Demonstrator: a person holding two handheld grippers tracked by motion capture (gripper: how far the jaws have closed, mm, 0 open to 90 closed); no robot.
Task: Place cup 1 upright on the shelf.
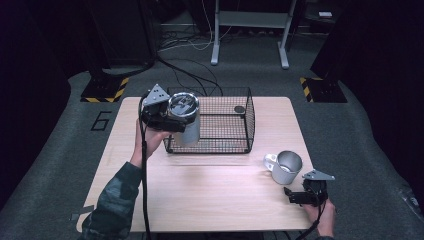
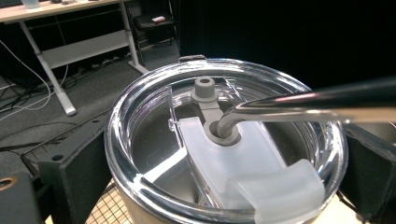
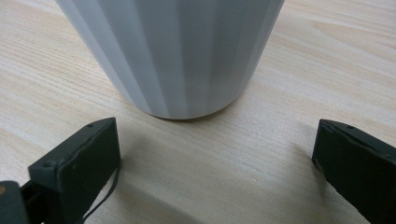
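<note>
While the left gripper (image 1: 167, 119) is clamping a steel tumbler (image 1: 186, 120) and holding it above the wire basket (image 1: 235, 131) at its nine o'clock edge, seemingly to lower it in, its straw (image 2: 299, 105) is running out of frame. At four o'clock, the right gripper (image 1: 296, 195) is resting spread beside the white mug (image 1: 284, 167), whose handle is facing away.
</note>
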